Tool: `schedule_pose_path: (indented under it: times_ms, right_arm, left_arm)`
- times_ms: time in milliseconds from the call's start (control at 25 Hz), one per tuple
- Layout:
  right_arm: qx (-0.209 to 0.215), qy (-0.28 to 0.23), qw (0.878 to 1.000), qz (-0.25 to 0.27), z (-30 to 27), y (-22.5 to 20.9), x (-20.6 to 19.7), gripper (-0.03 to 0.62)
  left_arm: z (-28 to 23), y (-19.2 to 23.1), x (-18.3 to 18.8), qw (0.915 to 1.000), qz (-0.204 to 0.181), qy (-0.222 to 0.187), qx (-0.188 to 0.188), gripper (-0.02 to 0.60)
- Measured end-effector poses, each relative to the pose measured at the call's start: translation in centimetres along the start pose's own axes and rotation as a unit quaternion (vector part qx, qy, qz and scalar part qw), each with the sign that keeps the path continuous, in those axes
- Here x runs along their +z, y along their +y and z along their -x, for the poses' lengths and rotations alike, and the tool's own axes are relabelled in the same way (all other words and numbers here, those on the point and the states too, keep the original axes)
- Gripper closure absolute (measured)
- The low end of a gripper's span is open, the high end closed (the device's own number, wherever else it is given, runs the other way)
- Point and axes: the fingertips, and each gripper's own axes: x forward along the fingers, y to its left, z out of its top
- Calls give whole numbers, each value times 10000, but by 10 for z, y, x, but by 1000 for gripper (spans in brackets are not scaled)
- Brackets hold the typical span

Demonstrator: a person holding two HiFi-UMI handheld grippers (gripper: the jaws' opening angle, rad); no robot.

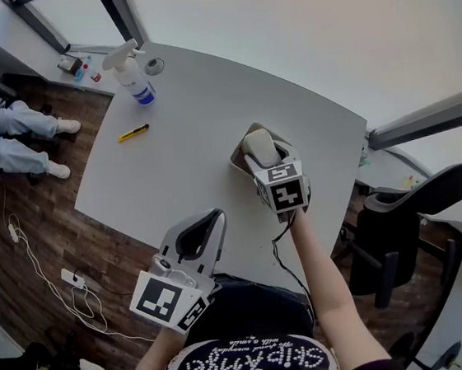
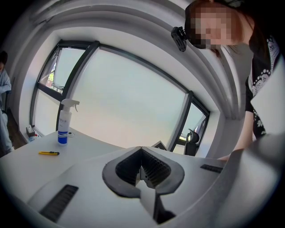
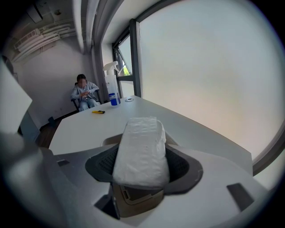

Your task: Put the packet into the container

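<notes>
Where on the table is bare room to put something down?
The table is bare between the yellow knife and the container, and beyond them to the far edge. Crowded: the far left corner by the spray bottle, and the near edge, where the right gripper holds the packet and the left gripper hovers.

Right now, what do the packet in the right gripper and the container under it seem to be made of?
The packet: probably thin plastic film or soft non-woven wrap, matte white; its surface is crinkled and bulges softly between the jaws. The container: likely rigid moulded plastic, dull beige-grey, with smooth straight walls and rounded corners.
</notes>
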Motion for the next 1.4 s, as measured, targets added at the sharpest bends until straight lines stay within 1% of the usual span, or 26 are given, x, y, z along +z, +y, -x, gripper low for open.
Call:
schedule_pose_path:
  times_ms: [520, 1000, 1120, 1280, 1400]
  right_arm:
    - [-107, 6, 9998, 149, -2, 0, -2, 316]
    - [57, -117, 9996, 258, 1, 3, 0, 316]
    - [76, -193, 9996, 196, 3, 4, 1, 316]
    - [35, -330, 9994, -28, 9, -1, 5, 316]
    - [-9, -428, 9991, -55, 14, -4, 8, 316]
  left_arm:
    - [-1, 0, -2, 10000, 26, 3, 3, 574]
    - [1, -1, 0, 10000, -11, -17, 3, 574]
    - [3, 0, 0, 10000, -14, -24, 24, 574]
    - [3, -1, 1, 10000, -31, -48, 16, 574]
    - [3, -3, 2, 10000, -43, -56, -11, 574]
